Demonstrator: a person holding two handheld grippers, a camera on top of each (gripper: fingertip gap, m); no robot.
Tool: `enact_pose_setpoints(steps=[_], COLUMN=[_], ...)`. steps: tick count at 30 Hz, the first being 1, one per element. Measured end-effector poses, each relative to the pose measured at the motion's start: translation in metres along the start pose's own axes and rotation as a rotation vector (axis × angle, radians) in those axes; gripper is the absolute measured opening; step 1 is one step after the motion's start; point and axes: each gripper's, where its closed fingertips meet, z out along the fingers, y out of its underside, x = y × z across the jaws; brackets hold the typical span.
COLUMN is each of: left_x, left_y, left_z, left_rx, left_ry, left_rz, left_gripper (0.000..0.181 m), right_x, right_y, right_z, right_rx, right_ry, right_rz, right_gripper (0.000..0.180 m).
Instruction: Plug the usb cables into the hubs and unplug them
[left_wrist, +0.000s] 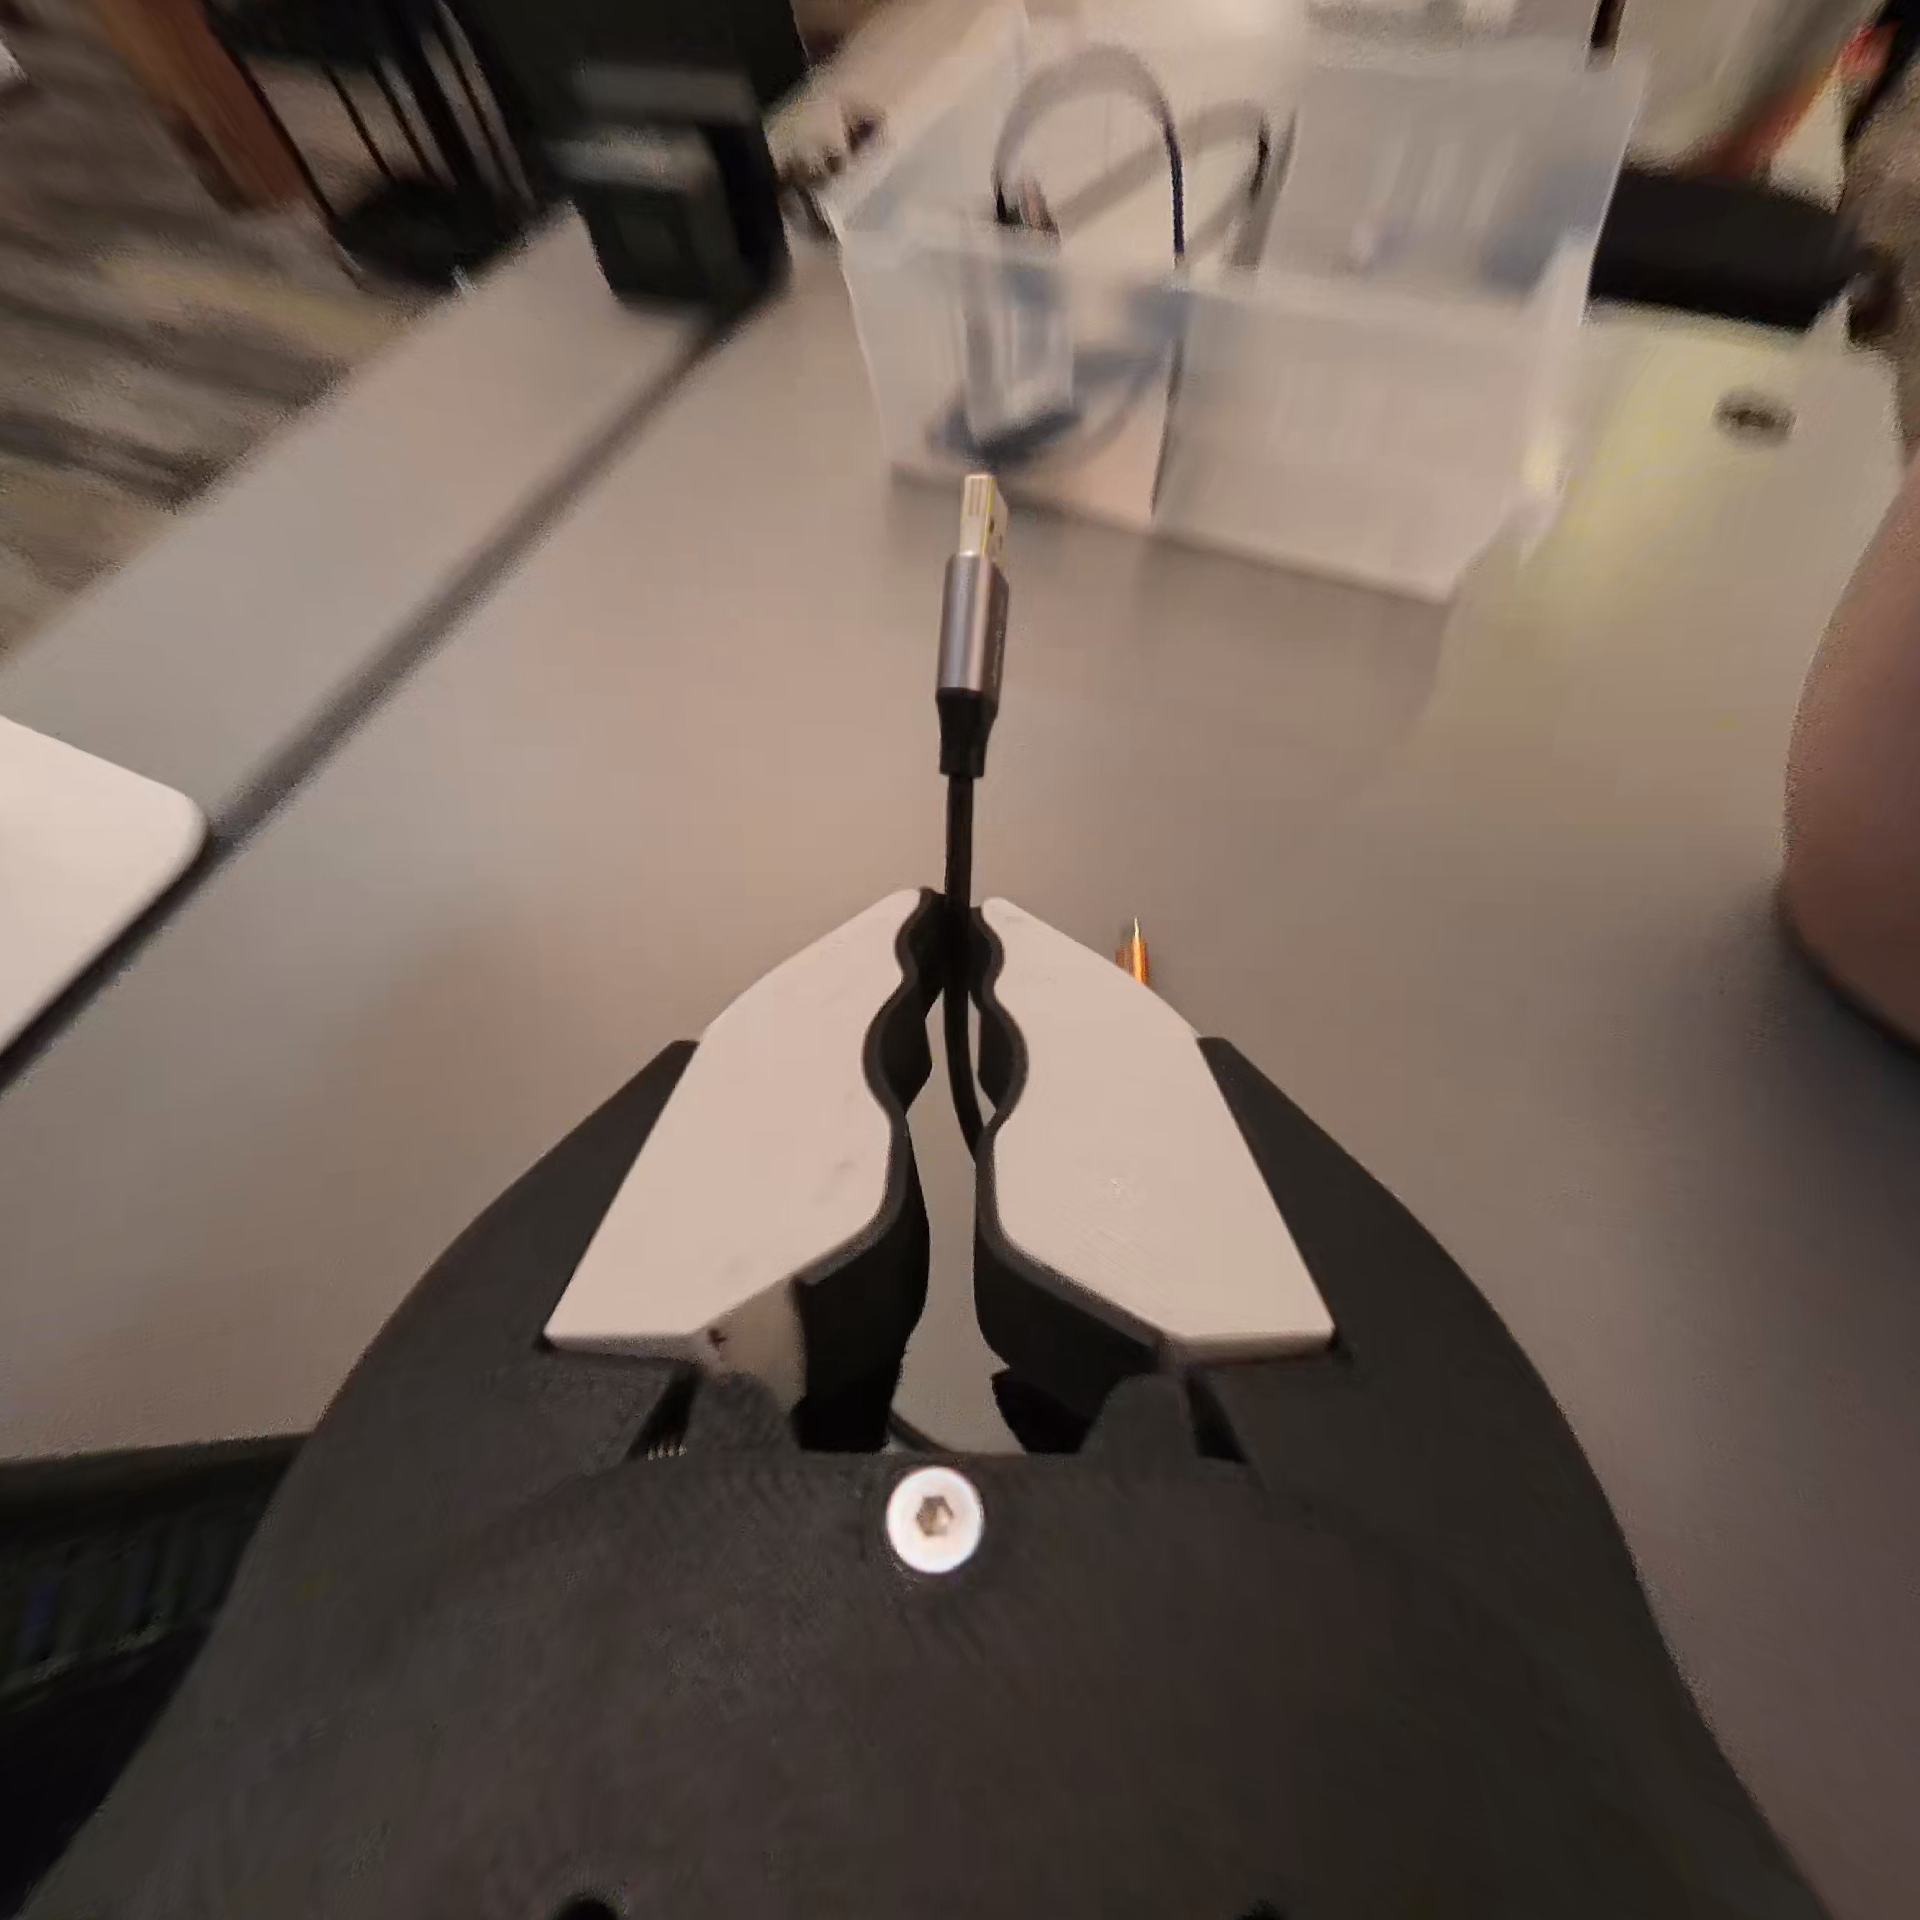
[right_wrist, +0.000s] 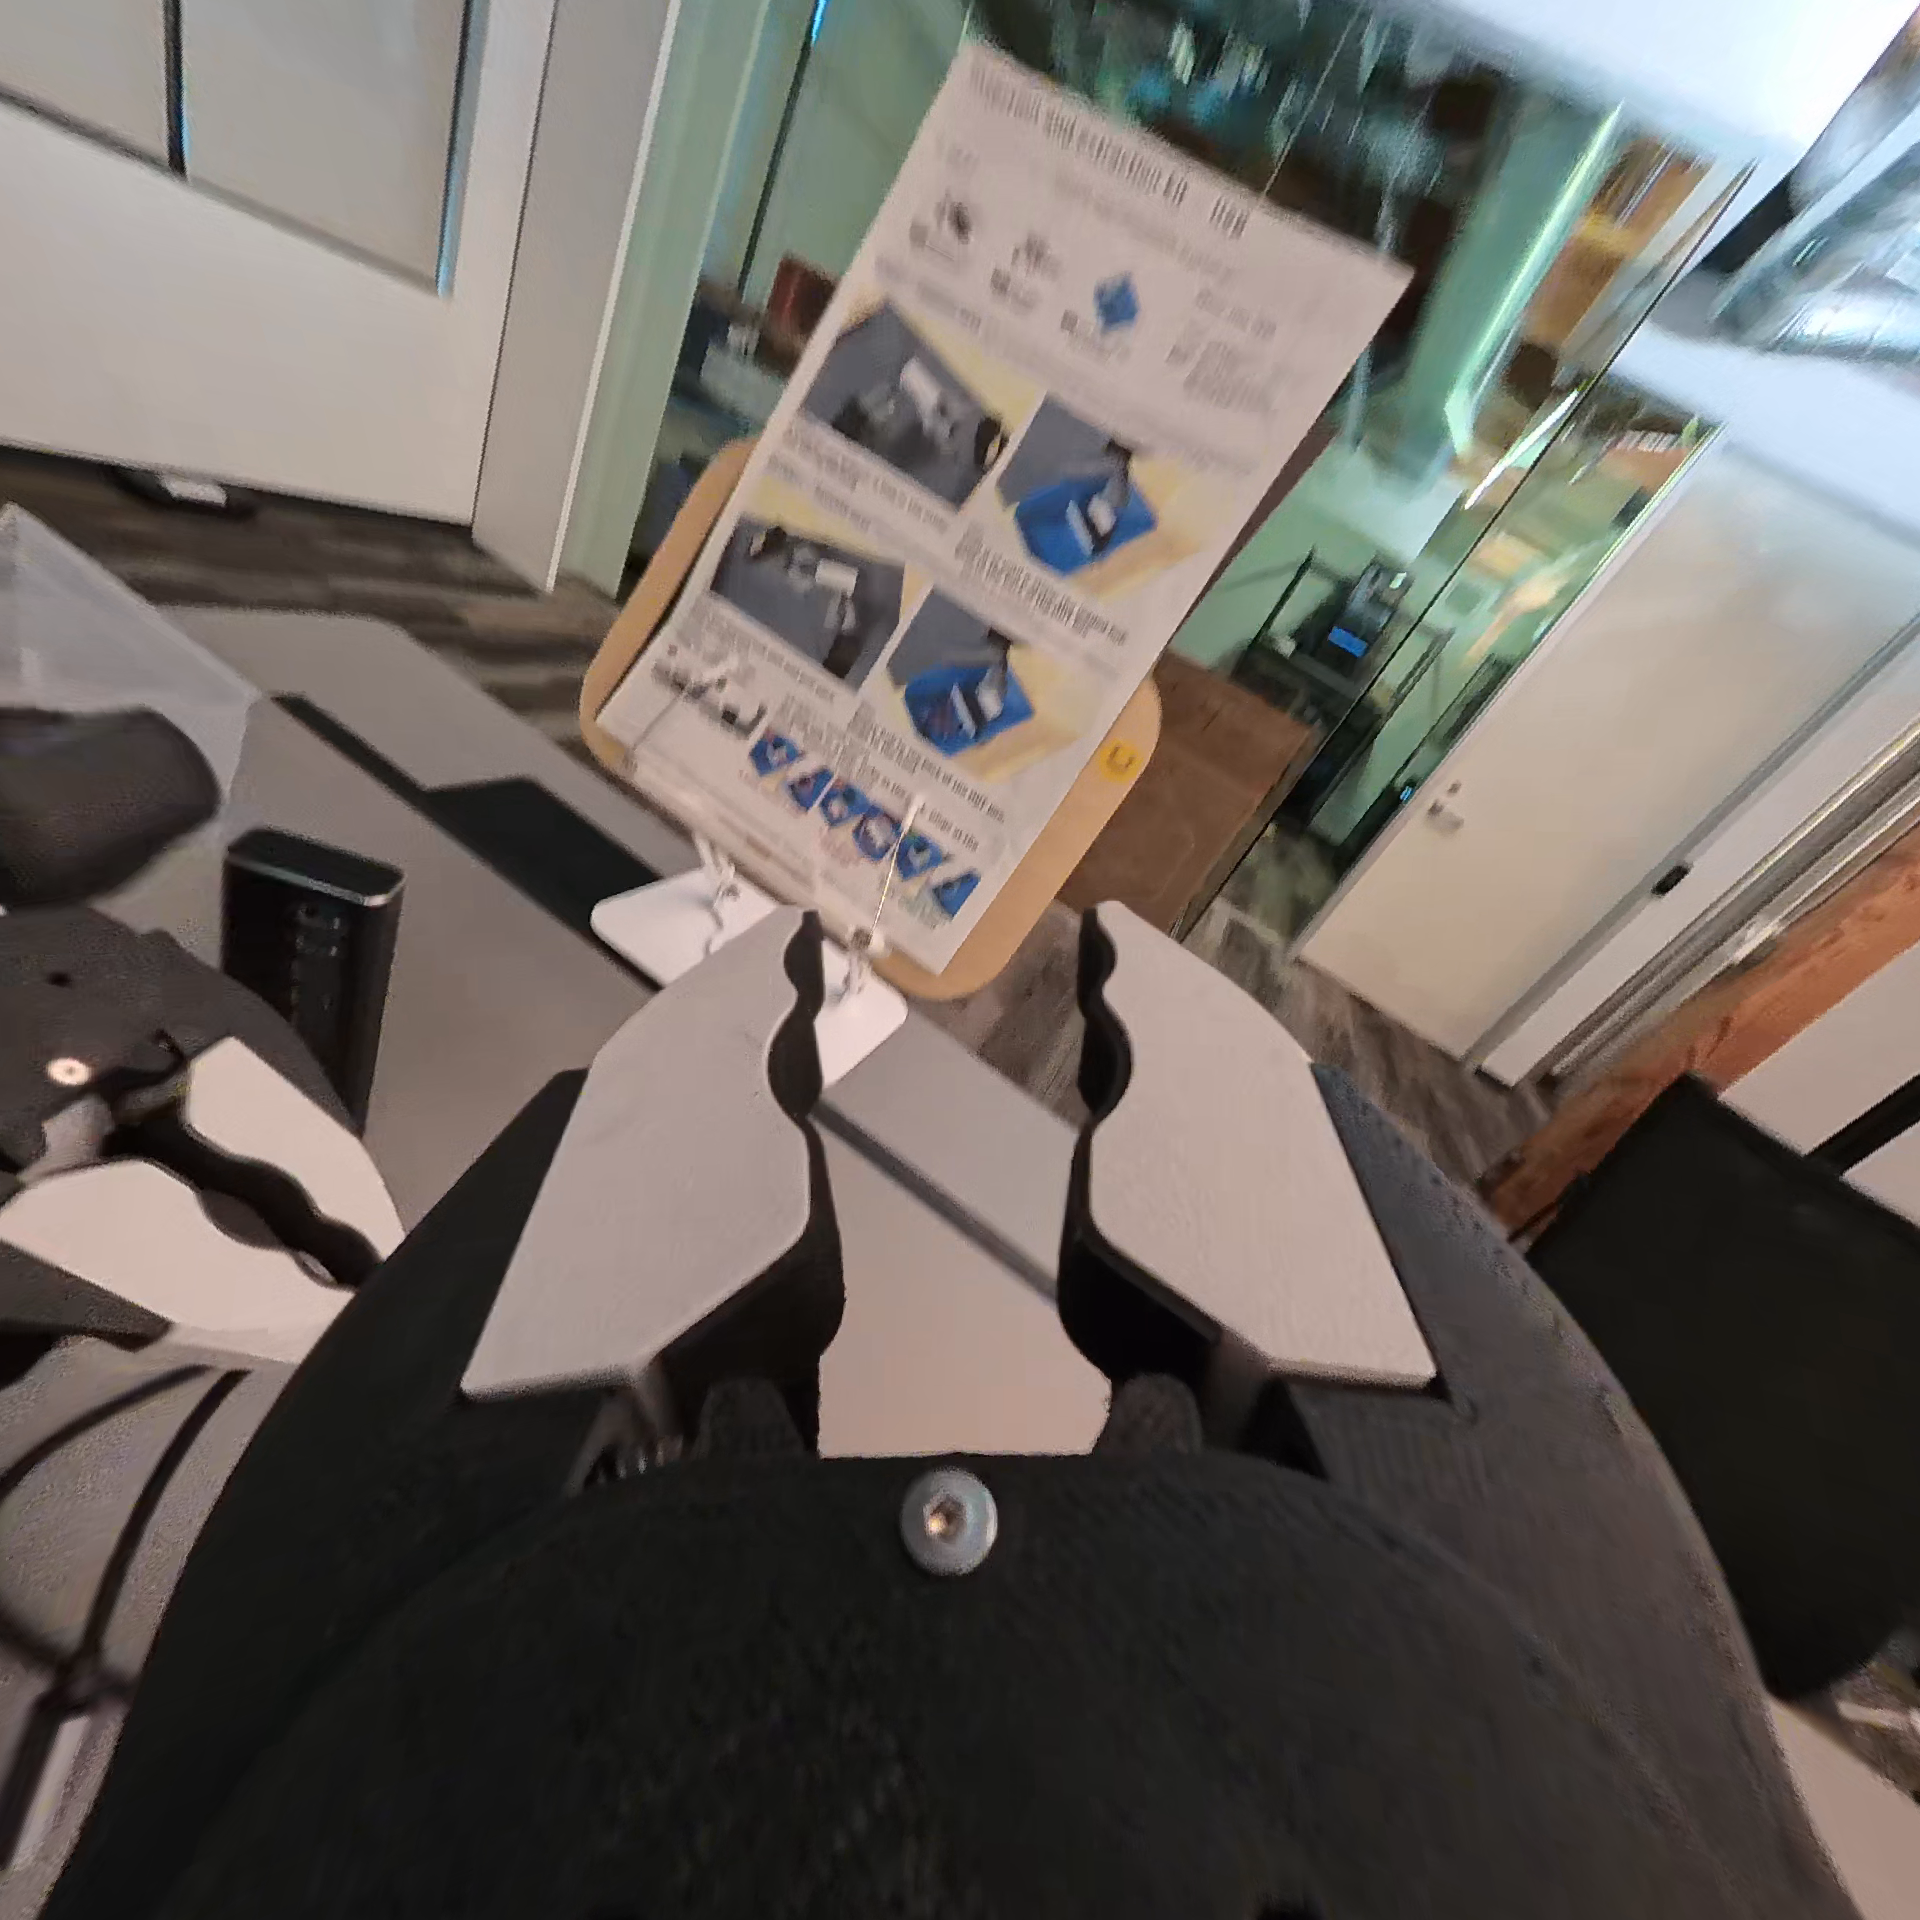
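Note:
In the left wrist view my left gripper (left_wrist: 954, 909) is shut on a black braided USB cable (left_wrist: 958, 831). Its grey plug (left_wrist: 975, 592) with a metal tip sticks out past the fingertips, above the grey table (left_wrist: 520, 883). A black upright hub (left_wrist: 675, 208) stands blurred at the far left of the table; it also shows in the right wrist view (right_wrist: 312, 935). My right gripper (right_wrist: 945, 935) is open and empty, held above the table. The left gripper also shows at the left edge of the right wrist view (right_wrist: 197, 1174).
Clear plastic boxes (left_wrist: 1195, 312) with more cables stand at the back of the table. A printed instruction sheet on a wooden board (right_wrist: 987, 520) stands on a white stand. A small copper-coloured tip (left_wrist: 1132, 951) lies right of the left fingers. A black chair (right_wrist: 1745, 1351) is at right.

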Motion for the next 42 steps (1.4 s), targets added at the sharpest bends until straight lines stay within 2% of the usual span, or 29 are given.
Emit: enact_pose_setpoints(steps=[3,5,9,12,15,18,24,28,31,37,40,42], left_x=[-0.008,-0.011,-0.002,0.008,0.013,0.022,0.038,0.035,0.033,0.042,0.045,0.046], left_y=[-0.037,-0.054,-0.081,-0.093,-0.099,-0.101,-0.102,-0.103,-0.105,-0.112,-0.115,-0.116], left_z=[-0.029,-0.047,-0.082,-0.106,-0.123,-0.132,-0.136,-0.136,-0.139,-0.151,-0.157,-0.161], left_rx=[0.224,0.345,0.597,0.762,0.851,0.896,0.930,0.921,0.910,0.827,0.802,0.787], left_ry=[-0.039,-0.062,-0.039,0.001,-0.030,-0.016,0.076,0.073,0.079,0.122,0.099,0.100], left_rz=[-0.028,-0.011,0.046,0.088,0.171,0.222,0.239,0.204,0.203,0.250,0.295,0.320], left_gripper=[0.002,0.002,0.002,0.002,0.002,0.002,0.002,0.002,0.002,0.002,0.002,0.002], right_x=[0.000,-0.011,-0.059,-0.085,-0.105,-0.124,-0.144,-0.148,-0.139,-0.140,-0.142,-0.144], right_y=[-0.018,-0.020,-0.021,-0.032,-0.051,-0.061,-0.062,-0.070,-0.072,-0.093,-0.101,-0.103], right_z=[-0.009,-0.008,-0.003,-0.008,-0.021,-0.032,-0.030,-0.038,-0.030,-0.034,-0.037,-0.039], right_rx=[0.100,0.104,0.137,0.231,0.341,0.398,0.420,0.467,0.465,0.545,0.574,0.589], right_ry=[0.011,-0.053,-0.329,-0.482,-0.632,-0.749,-0.749,-0.832,-0.802,-0.812,-0.780,-0.780], right_rz=[-0.023,0.015,0.038,0.040,0.125,0.149,0.066,0.153,0.250,0.436,0.447,0.437], right_gripper=[0.047,0.047,0.048,0.047,0.045,0.044,0.041,0.033,0.024,0.026,0.025,0.011])
